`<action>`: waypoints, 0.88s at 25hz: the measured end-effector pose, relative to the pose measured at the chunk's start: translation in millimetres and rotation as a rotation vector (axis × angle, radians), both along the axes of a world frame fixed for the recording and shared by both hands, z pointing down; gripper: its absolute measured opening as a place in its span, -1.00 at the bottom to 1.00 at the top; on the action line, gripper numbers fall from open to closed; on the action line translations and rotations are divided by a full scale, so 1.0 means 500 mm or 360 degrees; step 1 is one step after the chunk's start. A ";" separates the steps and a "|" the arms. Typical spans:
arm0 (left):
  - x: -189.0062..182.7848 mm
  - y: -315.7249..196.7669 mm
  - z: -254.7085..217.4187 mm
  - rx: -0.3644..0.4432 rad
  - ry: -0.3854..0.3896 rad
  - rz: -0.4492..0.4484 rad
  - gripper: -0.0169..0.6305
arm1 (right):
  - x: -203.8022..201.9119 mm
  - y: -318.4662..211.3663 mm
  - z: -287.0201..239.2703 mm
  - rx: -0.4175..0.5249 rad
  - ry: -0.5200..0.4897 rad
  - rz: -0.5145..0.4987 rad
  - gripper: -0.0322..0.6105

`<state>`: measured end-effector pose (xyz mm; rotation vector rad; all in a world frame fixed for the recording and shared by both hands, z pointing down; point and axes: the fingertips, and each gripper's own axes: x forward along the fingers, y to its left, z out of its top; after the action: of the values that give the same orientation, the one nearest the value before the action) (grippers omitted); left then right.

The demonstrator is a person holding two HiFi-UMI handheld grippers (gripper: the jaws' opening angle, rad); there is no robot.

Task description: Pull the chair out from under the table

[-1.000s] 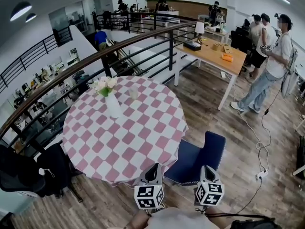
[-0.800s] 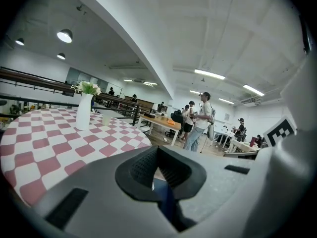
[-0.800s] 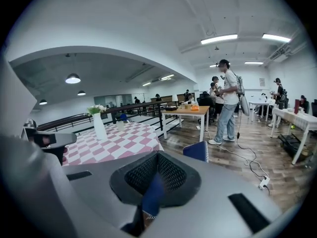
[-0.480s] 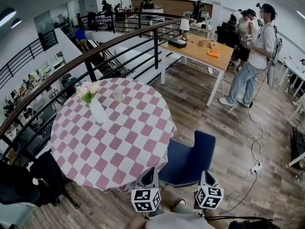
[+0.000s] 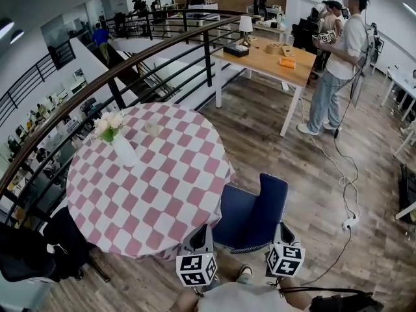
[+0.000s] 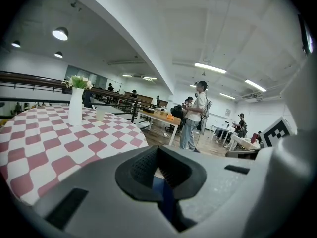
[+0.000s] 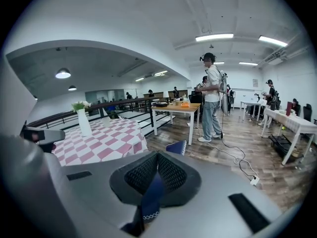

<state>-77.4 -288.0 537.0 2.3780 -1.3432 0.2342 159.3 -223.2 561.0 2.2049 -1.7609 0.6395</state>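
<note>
A blue upholstered chair [image 5: 250,216] stands at the near right edge of the round table [image 5: 162,181], which wears a pink-and-white checked cloth. Most of its seat shows beyond the cloth's hem. My left gripper [image 5: 201,238] is shut on the chair's near edge at the left, and my right gripper [image 5: 281,231] is shut on it at the right. In the left gripper view a blue strip of the chair [image 6: 166,197] sits pinched in the left gripper [image 6: 159,155]. In the right gripper view blue fabric with white stitching [image 7: 148,197] is clamped in the right gripper [image 7: 156,168].
A white vase of flowers [image 5: 123,149] and a small cup [image 5: 153,129] stand on the table. A dark railing [image 5: 130,70] curves behind it. A wooden desk [image 5: 273,60] and a standing person [image 5: 335,64] are at the back right. A cable with a power strip [image 5: 349,223] lies on the floor at the right. A black chair [image 5: 39,249] stands at the left.
The chair has slid out from under the table toward me, more of its seat now showing. Both grippers came back with it, still clamped on its edge.
</note>
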 end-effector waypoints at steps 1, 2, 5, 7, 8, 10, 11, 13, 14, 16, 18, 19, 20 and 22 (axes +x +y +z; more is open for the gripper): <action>0.007 -0.002 0.001 -0.0002 -0.0001 0.0001 -0.94 | 0.009 -0.002 0.002 -0.0007 0.0004 0.0007 -0.84; 0.014 -0.004 0.001 -0.0005 -0.0001 0.0001 -0.94 | 0.019 -0.004 0.004 -0.0016 0.0006 0.0014 -0.84; 0.033 -0.010 0.002 -0.0006 -0.0002 -0.0003 -0.94 | 0.044 -0.010 0.011 -0.0044 0.0000 0.0024 -0.84; 0.043 -0.013 0.005 -0.0008 -0.0005 -0.0002 -0.94 | 0.056 -0.013 0.021 -0.0058 -0.0019 0.0019 -0.83; 0.048 -0.014 0.008 -0.0011 -0.0008 -0.0001 -0.94 | 0.061 -0.013 0.027 -0.0066 -0.0031 0.0019 -0.83; 0.057 -0.016 0.013 -0.0018 -0.0017 0.0000 -0.94 | 0.072 -0.015 0.037 -0.0083 -0.0049 0.0022 -0.83; 0.060 -0.016 0.015 -0.0021 -0.0021 -0.0002 -0.94 | 0.076 -0.016 0.041 -0.0089 -0.0055 0.0021 -0.83; 0.066 -0.019 0.017 -0.0026 -0.0027 -0.0007 -0.94 | 0.084 -0.022 0.048 -0.0096 -0.0065 0.0016 -0.82; 0.068 -0.020 0.019 -0.0029 -0.0032 -0.0010 -0.94 | 0.087 -0.026 0.052 -0.0100 -0.0072 0.0011 -0.80; 0.074 -0.022 0.025 -0.0039 -0.0044 -0.0016 -0.94 | 0.093 -0.035 0.063 -0.0113 -0.0091 -0.0001 -0.72; 0.080 -0.024 0.031 -0.0049 -0.0056 -0.0021 -0.94 | 0.100 -0.044 0.075 -0.0135 -0.0107 -0.0011 -0.67; 0.083 -0.026 0.034 -0.0054 -0.0062 -0.0023 -0.94 | 0.104 -0.049 0.081 -0.0146 -0.0113 -0.0016 -0.65; 0.086 -0.027 0.037 -0.0061 -0.0069 -0.0025 -0.94 | 0.108 -0.055 0.088 -0.0157 -0.0119 -0.0021 -0.63; 0.089 -0.028 0.047 -0.0076 -0.0088 -0.0028 -0.94 | 0.113 -0.064 0.103 -0.0183 -0.0136 -0.0028 -0.57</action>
<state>-33.1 -302.1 560.3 2.3353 -1.3671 0.3255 215.9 -255.3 612.7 2.1123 -1.7354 0.8206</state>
